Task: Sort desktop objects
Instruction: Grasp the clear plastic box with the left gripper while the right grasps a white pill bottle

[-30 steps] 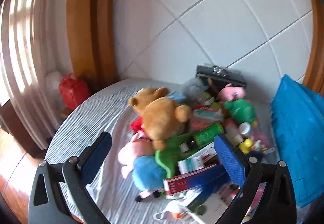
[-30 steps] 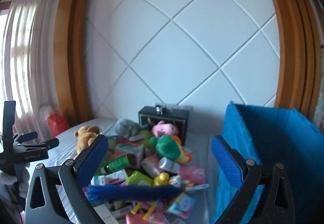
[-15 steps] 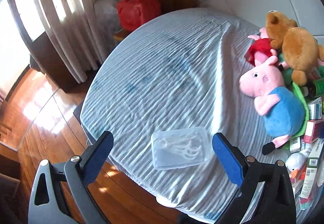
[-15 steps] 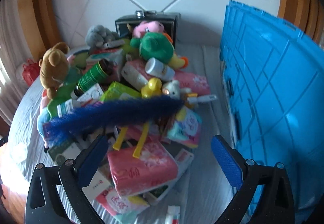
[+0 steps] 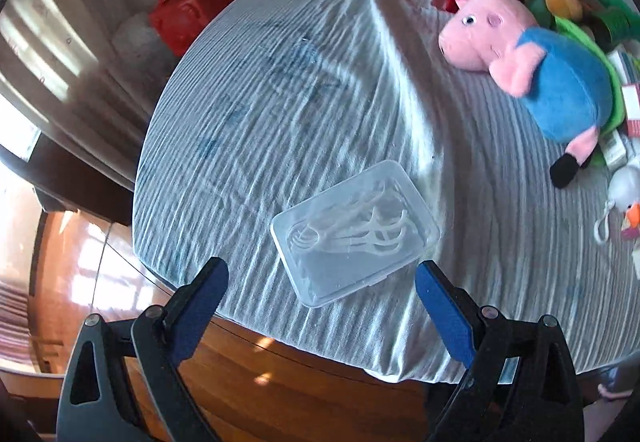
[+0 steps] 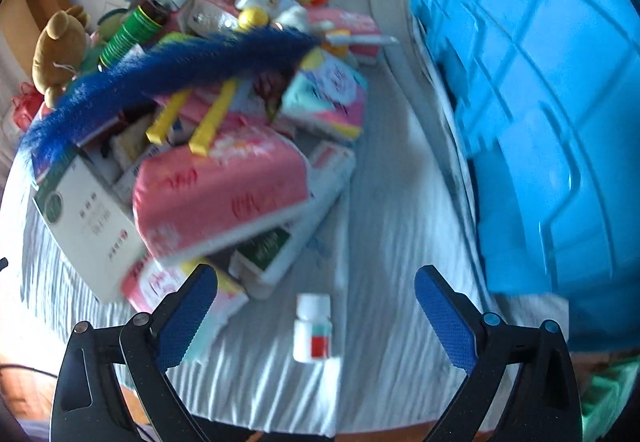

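Both grippers have dropped and tipped down toward the surface [image 5: 304, 90] since a second ago, when each looked out level over the pile and the wall. The left gripper [image 5: 322, 296] now hangs over a clear box [image 5: 356, 232] of floss picks lying alone near the surface's front edge, well apart from the pig [image 5: 532, 62] and the rest of the toys. Its fingers [image 5: 200, 302] are wide apart with nothing held; they have just been closing a little, the box lying ahead of them and not touched. The right gripper [image 6: 316, 300] has swung down from the wall to the near edge of the pile, and a small white bottle [image 6: 313, 328] lies on the cloth between its spread fingers [image 6: 444, 316], which grip nothing and touch nothing. The blue bin [image 6: 540, 114] stands just right of the pile, close to that gripper. Likely reading: each hand has picked a loose outlier as its first target, box for left, bottle for right, and sorting itself is not yet started. The right view is motion-blurred, so the bottle label cannot be read.
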